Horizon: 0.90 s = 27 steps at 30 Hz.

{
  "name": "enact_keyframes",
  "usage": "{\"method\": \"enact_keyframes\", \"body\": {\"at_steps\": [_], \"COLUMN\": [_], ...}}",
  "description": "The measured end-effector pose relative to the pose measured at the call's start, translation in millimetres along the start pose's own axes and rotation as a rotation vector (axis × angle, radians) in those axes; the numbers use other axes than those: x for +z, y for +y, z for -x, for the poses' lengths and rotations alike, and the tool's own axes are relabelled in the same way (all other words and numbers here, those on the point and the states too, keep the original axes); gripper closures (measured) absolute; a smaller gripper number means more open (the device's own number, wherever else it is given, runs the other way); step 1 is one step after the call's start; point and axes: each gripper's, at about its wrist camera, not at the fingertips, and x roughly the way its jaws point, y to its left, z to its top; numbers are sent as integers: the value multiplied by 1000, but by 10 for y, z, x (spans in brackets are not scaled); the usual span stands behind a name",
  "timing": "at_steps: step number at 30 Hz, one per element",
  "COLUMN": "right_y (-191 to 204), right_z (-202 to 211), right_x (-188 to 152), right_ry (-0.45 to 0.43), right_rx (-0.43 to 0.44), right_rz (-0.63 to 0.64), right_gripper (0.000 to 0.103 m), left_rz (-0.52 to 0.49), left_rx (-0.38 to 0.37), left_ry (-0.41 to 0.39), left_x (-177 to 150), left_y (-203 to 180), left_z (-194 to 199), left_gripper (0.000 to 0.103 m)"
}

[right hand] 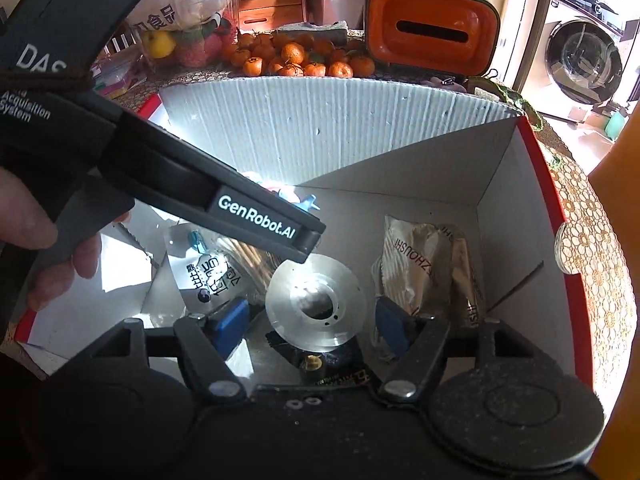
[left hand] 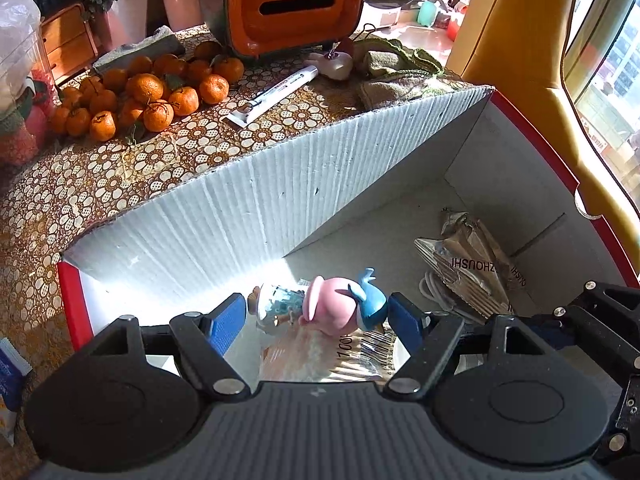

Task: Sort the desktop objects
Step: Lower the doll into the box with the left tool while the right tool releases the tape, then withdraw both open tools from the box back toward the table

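A small toy figure (left hand: pixel 340 304), pink-bodied with a blue bird-like piece on it and a clear printed end, sits between the blue pads of the left gripper (left hand: pixel 316 318); the right pad touches the blue piece, while the left pad stands apart from the clear end, so whether the toy is actually held cannot be told. It is inside a white corrugated cardboard box (left hand: pixel 248 200) with red outer edges, above a clear packet (left hand: pixel 352 354) showing a barcode and "1.00".

Further in the box lies a crumpled gold foil packet (left hand: pixel 468 264) printed "ZHOUSHI". In the right wrist view the right gripper (right hand: pixel 310 322) has its fingers spread wide, with a shiny metal disc (right hand: pixel 316 304) lying between them in the box, not touched by either pad. Beside it is a clear bag of wooden sticks (right hand: pixel 224 268) with writing I cannot read. The left tool's black body crosses that view, marked "GenRobot.AI" and "DAS".

Beyond the box, on the floral-patterned surface (left hand: pixel 120 176), are a pile of mandarins (left hand: pixel 140 96), a white tube (left hand: pixel 276 92) and an orange tissue box (left hand: pixel 296 4).
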Motion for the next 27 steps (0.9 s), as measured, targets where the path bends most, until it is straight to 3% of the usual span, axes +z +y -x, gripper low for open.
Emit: {"method": "enact_keyframes", "body": {"at_steps": [16, 27], "right_y": [194, 510], "right_z": [411, 780], "right_x": [-78, -102], "right_ry": [-63, -109], "right_rx": [-25, -39], "right_rz": [11, 42], "right_gripper": [29, 28], "left_rz": [0, -11], "left_rx": [-58, -70], "left_ry": [-78, -135], "left_x": [-134, -393], "left_y": [-44, 68], "left_z": [613, 1160], "left_gripper": [26, 26]}}
